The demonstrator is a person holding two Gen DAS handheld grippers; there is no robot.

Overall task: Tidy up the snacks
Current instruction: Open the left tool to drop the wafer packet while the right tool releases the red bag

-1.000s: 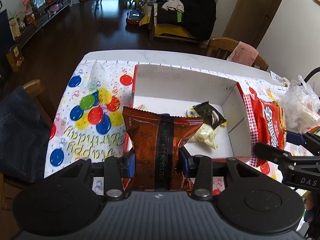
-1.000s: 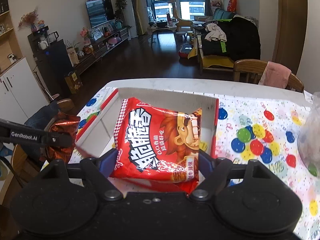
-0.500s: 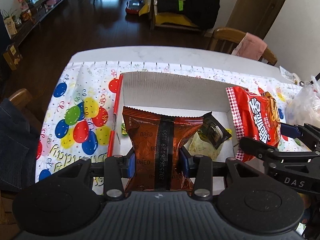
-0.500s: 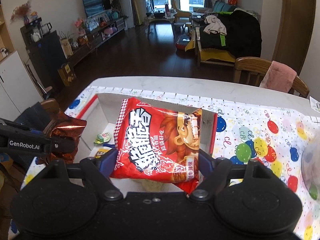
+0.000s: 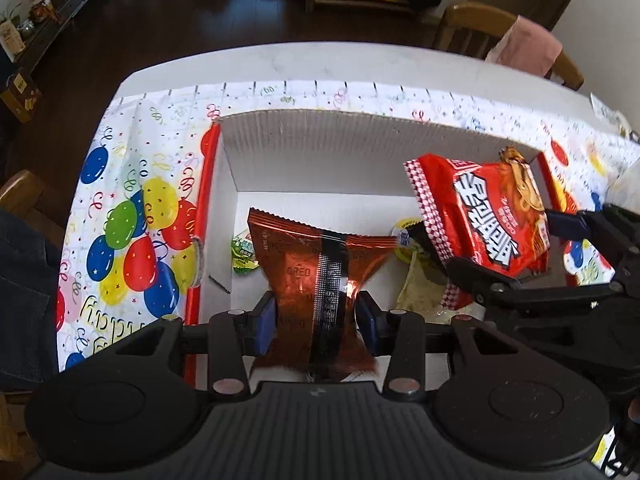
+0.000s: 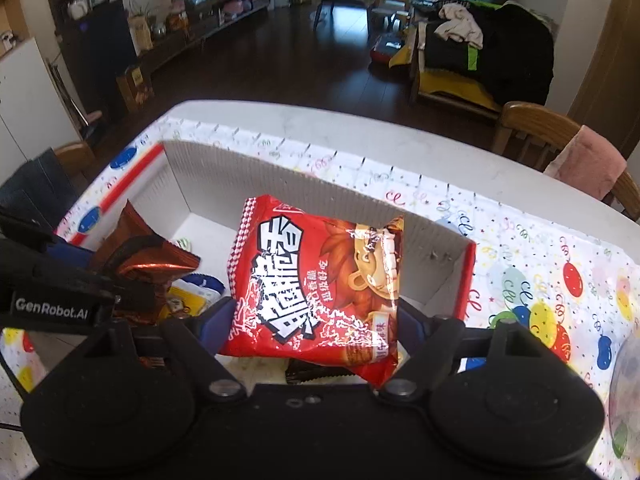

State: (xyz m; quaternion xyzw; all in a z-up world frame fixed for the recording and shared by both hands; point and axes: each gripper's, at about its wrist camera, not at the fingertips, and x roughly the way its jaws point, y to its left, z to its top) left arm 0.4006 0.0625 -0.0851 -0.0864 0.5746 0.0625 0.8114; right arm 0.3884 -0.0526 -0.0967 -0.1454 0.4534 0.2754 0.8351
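My left gripper (image 5: 316, 320) is shut on a copper-orange Oreo packet (image 5: 320, 276) and holds it over the near left part of a white cardboard box (image 5: 360, 140) with red outer sides. My right gripper (image 6: 312, 332) is shut on a red snack bag (image 6: 320, 284) with white Chinese letters and holds it over the box's right half. The red bag (image 5: 492, 220) and right gripper (image 5: 560, 256) show at the right of the left wrist view. The Oreo packet (image 6: 140, 256) and left gripper show at the left of the right wrist view. Small snacks lie on the box floor: a green jelly cup (image 5: 243, 254) and a pale packet (image 5: 420, 292).
The box sits on a balloon-print birthday tablecloth (image 5: 132, 220) on a white table (image 5: 320, 60). A clear plastic bag (image 6: 628, 380) lies at the table's right. Wooden chairs stand at the far right (image 6: 560, 140) and left (image 5: 20, 196).
Both grippers have moved forward and down over the box with their bags still held. The box's floor and the small snacks in it now sit closer below them.
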